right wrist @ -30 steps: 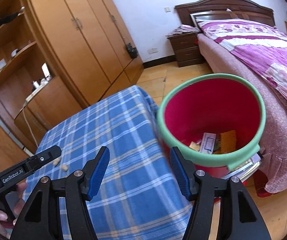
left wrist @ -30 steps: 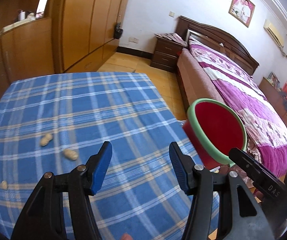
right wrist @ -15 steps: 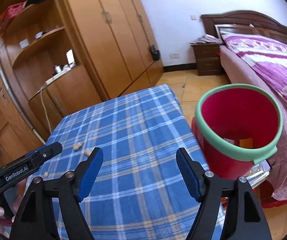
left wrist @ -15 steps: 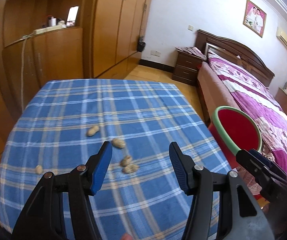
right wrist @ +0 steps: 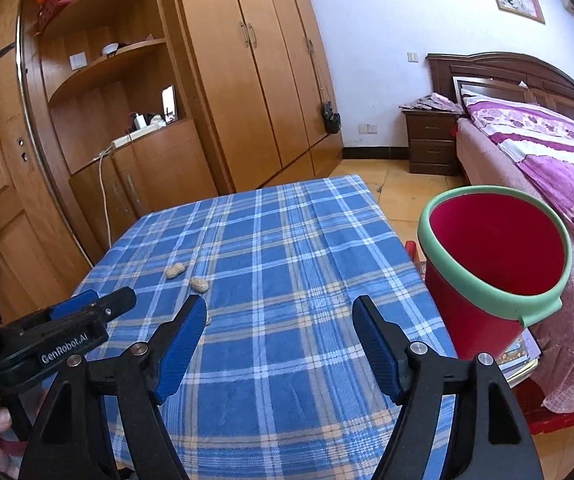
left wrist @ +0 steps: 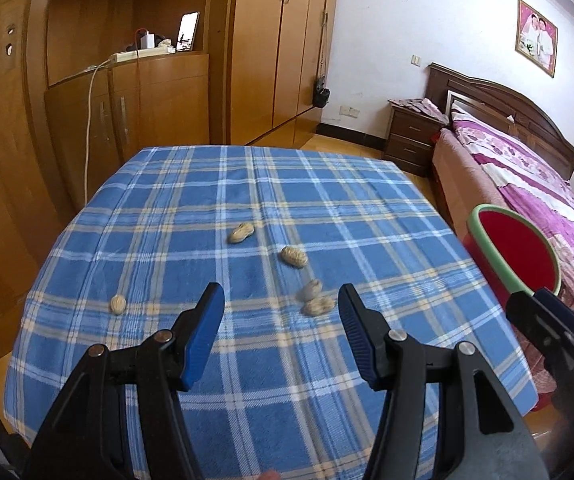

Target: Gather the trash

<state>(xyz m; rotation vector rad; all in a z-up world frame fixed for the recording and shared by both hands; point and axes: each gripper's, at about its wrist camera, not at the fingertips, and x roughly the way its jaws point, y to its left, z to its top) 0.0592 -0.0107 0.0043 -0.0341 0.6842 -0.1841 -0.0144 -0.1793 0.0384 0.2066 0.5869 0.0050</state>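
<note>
1. Left gripper (left wrist: 281, 322) is spread w/ nothing btwn the fingers; hangs over the blue plaid cloth (left wrist: 167, 208), pointing down at the peanuts.
2. Right gripper (right wrist: 279, 334) jaws have just been opening, now spread wider than the left, also empty; only cloth btwn them.
3. Trash = peanut shells; a touching pair (left wrist: 314, 298) sits just ahead of the left gripper's right finger, one more (left wrist: 294, 256) further out, another (left wrist: 241, 233) beyond that, and a lone one (left wrist: 118, 304) off past the left finger.
4. Red bin w/ green rim (right wrist: 495, 256) stands off the table edge, out past the right gripper's right finger.
5. What could go wrong imo: shells are small and round, so closing off-centre prob squirts one sideways; pinching too low could snag the cloth and drag everything; the touching pair might come up as one and drop halfway to the bin.
6. Room: bedroom; wooden wardrobe (right wrist: 247, 60) behind the table, bed w/ purple cover (left wrist: 527, 168) to the right.
</note>
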